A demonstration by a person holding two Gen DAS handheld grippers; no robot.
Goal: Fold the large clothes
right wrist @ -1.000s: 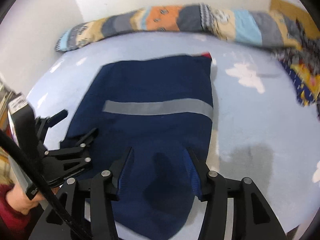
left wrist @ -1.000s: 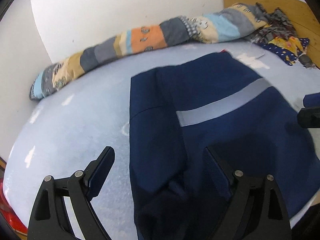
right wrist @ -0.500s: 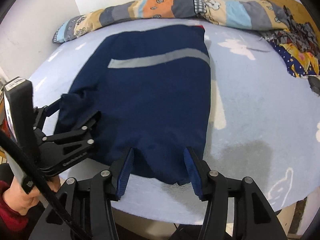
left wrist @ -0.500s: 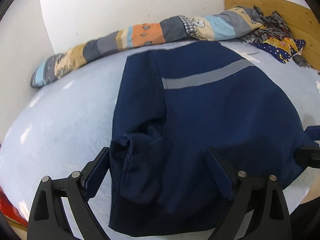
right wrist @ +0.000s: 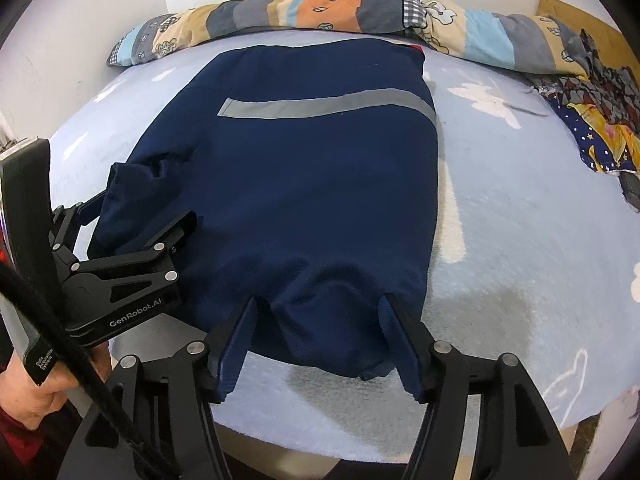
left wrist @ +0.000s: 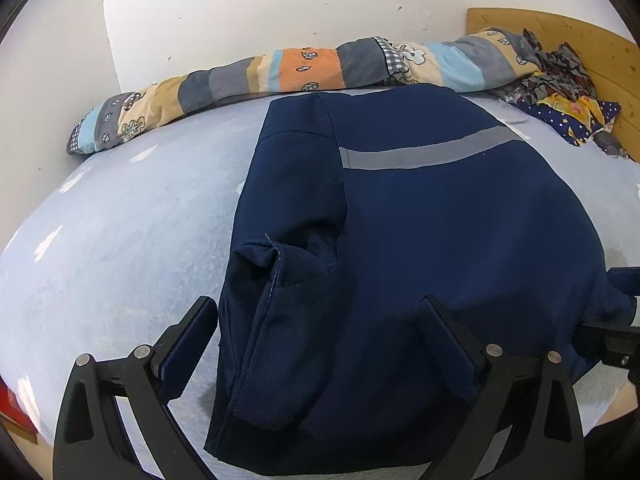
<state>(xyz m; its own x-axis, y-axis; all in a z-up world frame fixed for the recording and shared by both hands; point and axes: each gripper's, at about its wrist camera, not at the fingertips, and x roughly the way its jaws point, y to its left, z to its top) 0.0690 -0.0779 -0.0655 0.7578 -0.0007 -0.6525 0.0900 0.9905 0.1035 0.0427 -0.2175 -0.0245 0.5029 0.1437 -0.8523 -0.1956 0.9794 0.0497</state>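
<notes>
A navy blue jacket (left wrist: 440,232) with a grey reflective stripe (left wrist: 424,152) lies flat on the light blue bed; it also shows in the right wrist view (right wrist: 312,168). A sleeve is folded over its left side. My left gripper (left wrist: 320,332) is open, its fingers straddling the near left hem; it also shows in the right wrist view (right wrist: 136,216). My right gripper (right wrist: 316,332) is open, its fingers either side of the near right hem corner. Neither holds cloth.
A striped patchwork bolster (left wrist: 280,76) lies along the white wall at the far side. Patterned clothes (right wrist: 600,120) are piled at the far right by a wooden headboard (left wrist: 580,40). The bed's near edge (right wrist: 360,436) is just below my right gripper.
Both grippers have drawn back toward the near edge of the bed. The jacket, loosely bunched near the fingers a second ago, now lies spread flat and longer.
</notes>
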